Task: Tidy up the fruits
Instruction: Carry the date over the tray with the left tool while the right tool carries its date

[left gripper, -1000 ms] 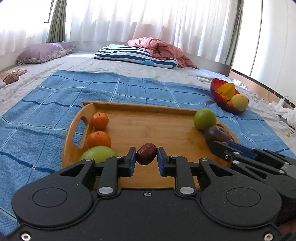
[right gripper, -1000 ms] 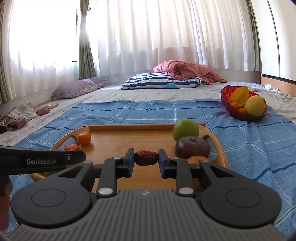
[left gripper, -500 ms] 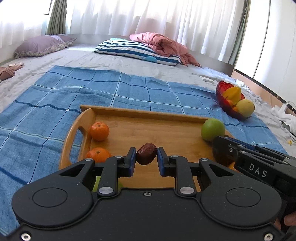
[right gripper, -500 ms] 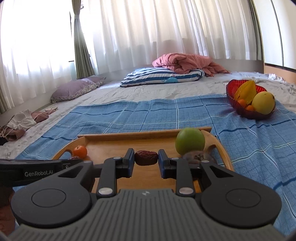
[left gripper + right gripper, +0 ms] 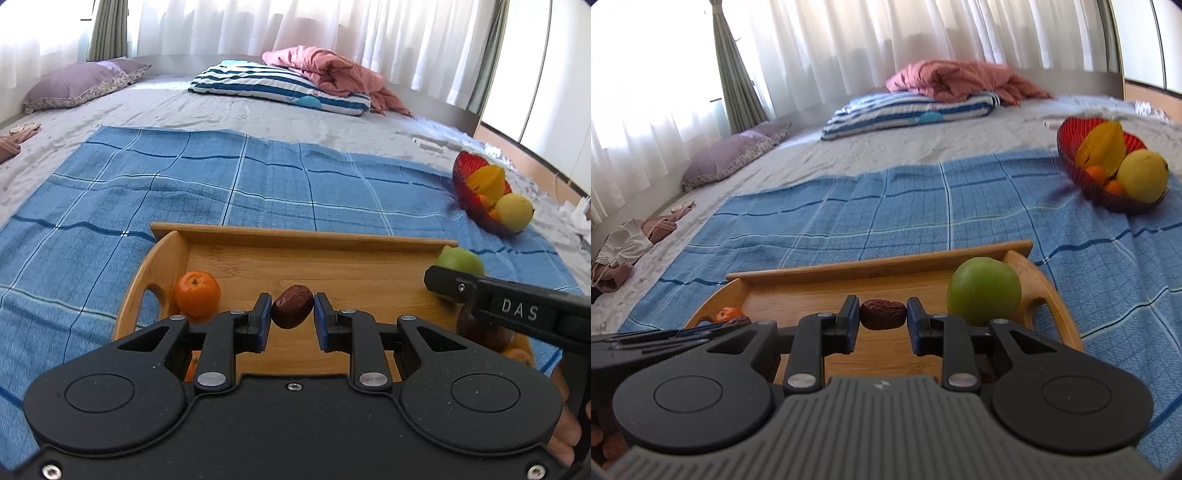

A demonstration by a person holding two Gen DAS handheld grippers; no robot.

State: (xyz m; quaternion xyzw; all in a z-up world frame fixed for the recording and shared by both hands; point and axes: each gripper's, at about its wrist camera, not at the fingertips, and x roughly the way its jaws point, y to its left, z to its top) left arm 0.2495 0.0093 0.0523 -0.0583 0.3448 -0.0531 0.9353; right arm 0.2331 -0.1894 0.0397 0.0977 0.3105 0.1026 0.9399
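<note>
Since the earlier frames both grippers have been carried forward over the rectangular bamboo tray [image 5: 303,236], so that the large green fruit and the second orange mandarin once seen at the tray's near left end are now hidden beneath the left gripper [image 5: 291,312]. A wrinkled dark red date [image 5: 292,306] is clamped between the left gripper's blue-padded fingers [image 5: 263,314], above the tray floor. One round orange mandarin [image 5: 197,293] is seen just left of it, beside the tray's handle cut-out. A second dried dark red date [image 5: 882,314] is gripped, lying crosswise, between the fingers [image 5: 852,314] of the right gripper [image 5: 882,317]. A round green apple [image 5: 984,291] rests at the tray's far right corner, touching the curved end wall. The tray lies on a blue checked blanket [image 5: 184,184] spread over the bed. Further right on the blanket, well apart from the tray, a red ribbed glass bowl [image 5: 1071,147] is seen holding a yellow starfruit, a yellow round fruit and small oranges.
</note>
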